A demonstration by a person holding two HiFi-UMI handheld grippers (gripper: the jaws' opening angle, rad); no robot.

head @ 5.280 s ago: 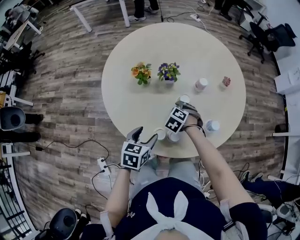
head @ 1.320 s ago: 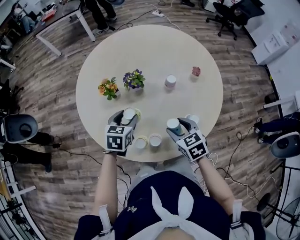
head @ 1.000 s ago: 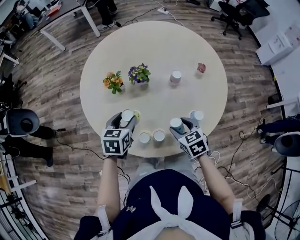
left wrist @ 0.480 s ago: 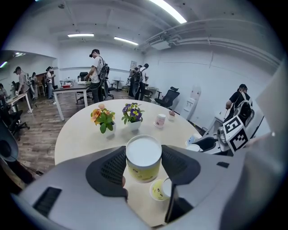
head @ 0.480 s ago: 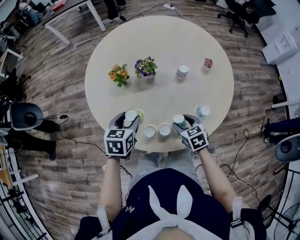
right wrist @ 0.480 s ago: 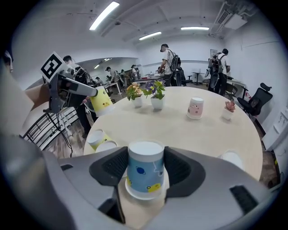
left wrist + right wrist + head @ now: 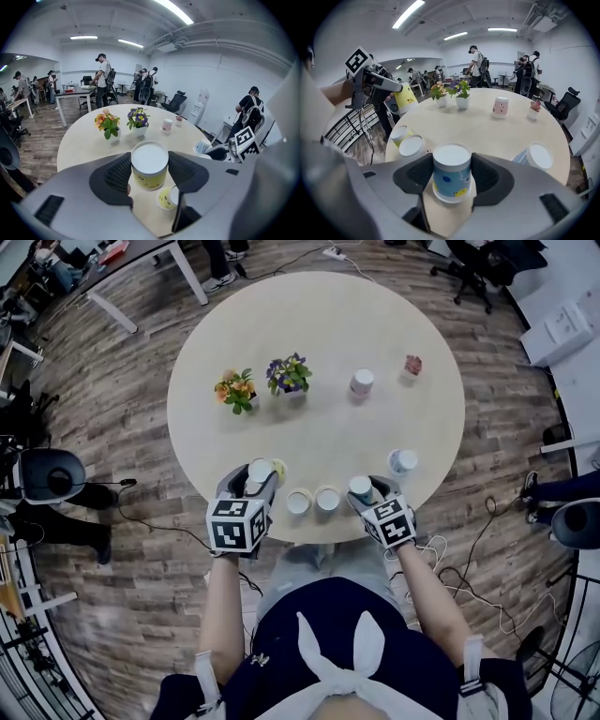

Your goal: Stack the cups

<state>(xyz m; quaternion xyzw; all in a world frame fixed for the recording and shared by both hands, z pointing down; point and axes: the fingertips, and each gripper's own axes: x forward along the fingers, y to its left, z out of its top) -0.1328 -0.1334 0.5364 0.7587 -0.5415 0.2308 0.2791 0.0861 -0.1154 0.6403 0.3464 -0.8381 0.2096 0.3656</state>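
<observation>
Beige and round, the worktop [image 7: 319, 334] has its near edge just in front of the person, and both grippers sit at that rim. The left gripper [image 7: 251, 476] and right gripper [image 7: 364, 488] flank a first pale upturned cup [image 7: 298, 502] and a second pale upturned cup [image 7: 326, 498], side by side close to the edge. Beyond them lies a broad open stretch, reaching to the orange potted flowers [image 7: 235, 389], purple potted flowers [image 7: 288, 374], pink upturned cup [image 7: 361, 382] and small pink plant [image 7: 412, 364]. A pale-blue upturned cup [image 7: 402, 461] stands near the right rim, just past the right gripper.

In the left gripper view the jaws are clamped on a yellow paper cup [image 7: 149, 166], upside down with its white base on top, held over the near part of the worktop. A lower yellow cup [image 7: 165, 198] stands on the worktop beneath it.

In the right gripper view the jaws press both sides of a white paper cup with blue and yellow shapes [image 7: 451, 172], upside down, low over the worktop's near edge. I cannot tell whether its rim touches the surface.
</observation>
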